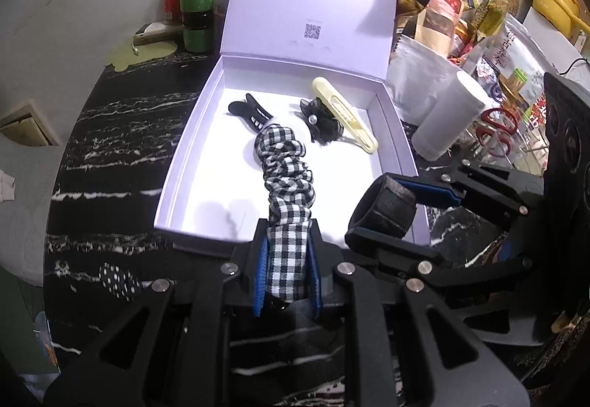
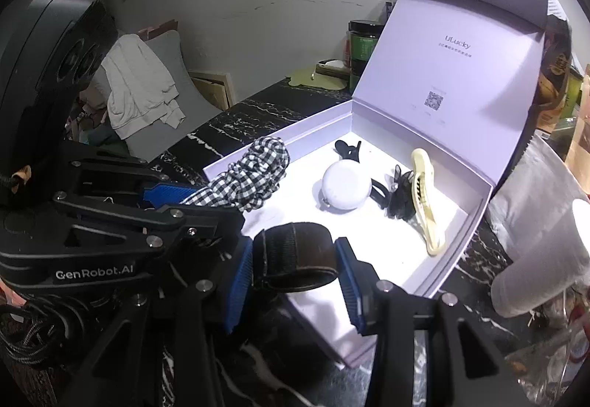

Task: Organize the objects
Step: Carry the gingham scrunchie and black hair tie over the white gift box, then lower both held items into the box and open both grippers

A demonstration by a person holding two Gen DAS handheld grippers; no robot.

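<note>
An open lilac box (image 1: 191, 134) (image 2: 475, 219) lies on the black marbled counter with its lid up. Inside it lie a black claw clip (image 1: 249, 114) (image 2: 348, 149), a white round case (image 2: 346, 185), a black lace bow clip (image 1: 324, 121) (image 2: 400, 197) and a cream hair clip (image 1: 346, 114) (image 2: 427, 200). My left gripper (image 1: 287, 270) is shut on a black-and-white checked scrunchie (image 1: 285, 171) (image 2: 254, 173) that hangs over the box's near edge. My right gripper (image 2: 298, 270) (image 1: 402, 204) is shut on a black strap band (image 2: 295, 261) (image 1: 383, 206) above the box's near corner.
Green-lidded jars (image 1: 197, 10) and a pale green mat (image 1: 143, 51) stand behind the box. On the right are a white roll (image 1: 448, 115) (image 2: 534, 259), snack bags (image 1: 442, 16), red scissors (image 1: 497, 128) and a yellow bowl (image 1: 555, 1). A white garment (image 2: 138, 86) drapes a grey chair.
</note>
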